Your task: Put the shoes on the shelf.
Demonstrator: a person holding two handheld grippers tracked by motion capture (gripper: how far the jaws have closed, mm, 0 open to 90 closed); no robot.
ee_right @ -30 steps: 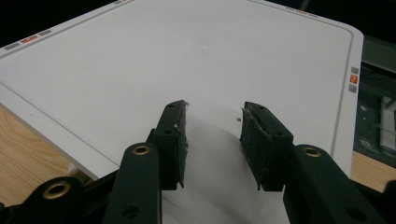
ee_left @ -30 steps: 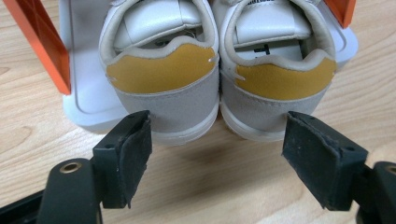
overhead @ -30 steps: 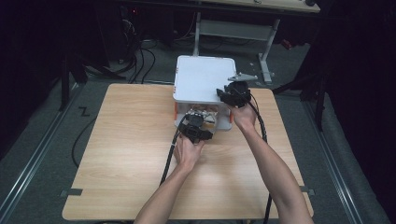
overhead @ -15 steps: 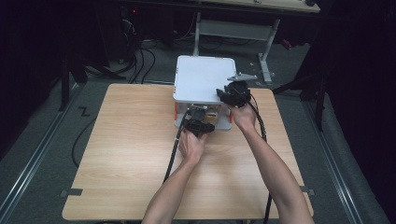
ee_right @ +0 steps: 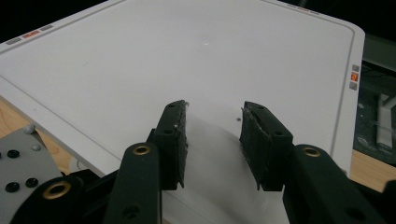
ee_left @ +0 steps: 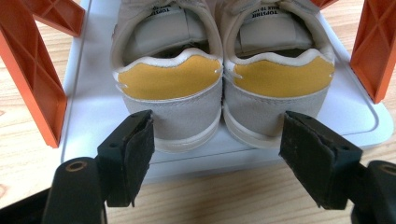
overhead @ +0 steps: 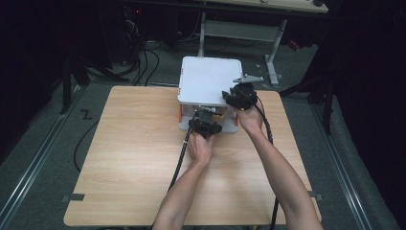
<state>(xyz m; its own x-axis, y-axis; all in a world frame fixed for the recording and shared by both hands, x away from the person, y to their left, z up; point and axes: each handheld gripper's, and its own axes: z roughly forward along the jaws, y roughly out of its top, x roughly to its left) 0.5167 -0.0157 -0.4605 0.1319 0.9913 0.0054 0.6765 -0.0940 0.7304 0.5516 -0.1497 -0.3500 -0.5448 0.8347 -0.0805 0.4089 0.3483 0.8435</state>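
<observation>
A white two-level shoe rack point(overhead: 210, 81) with orange side supports point(ee_left: 28, 79) stands at the table's far edge. A pair of grey shoes with yellow heel patches, the left shoe point(ee_left: 173, 93) and the right shoe point(ee_left: 275, 88), sits heel-out on the rack's lower shelf point(ee_left: 93, 102). My left gripper point(overhead: 205, 125) point(ee_left: 219, 122) is open wide, level with the lower shelf; both heels lie just beyond and between its pads, untouched. My right gripper point(overhead: 234, 98) point(ee_right: 215, 109) rests at the near right corner of the top panel point(ee_right: 187, 51), jaws partly apart with nothing between them.
The wooden table point(overhead: 139, 158) has bare surface to the left of and in front of the rack. Cables point(overhead: 143, 57) lie on the floor behind the table, and a desk frame point(overhead: 239, 28) stands farther back. Black cables trail from both grippers along the forearms.
My left gripper has moved a little forward toward the rack's lower shelf and the shoes. The right gripper has stayed in place on the top panel.
</observation>
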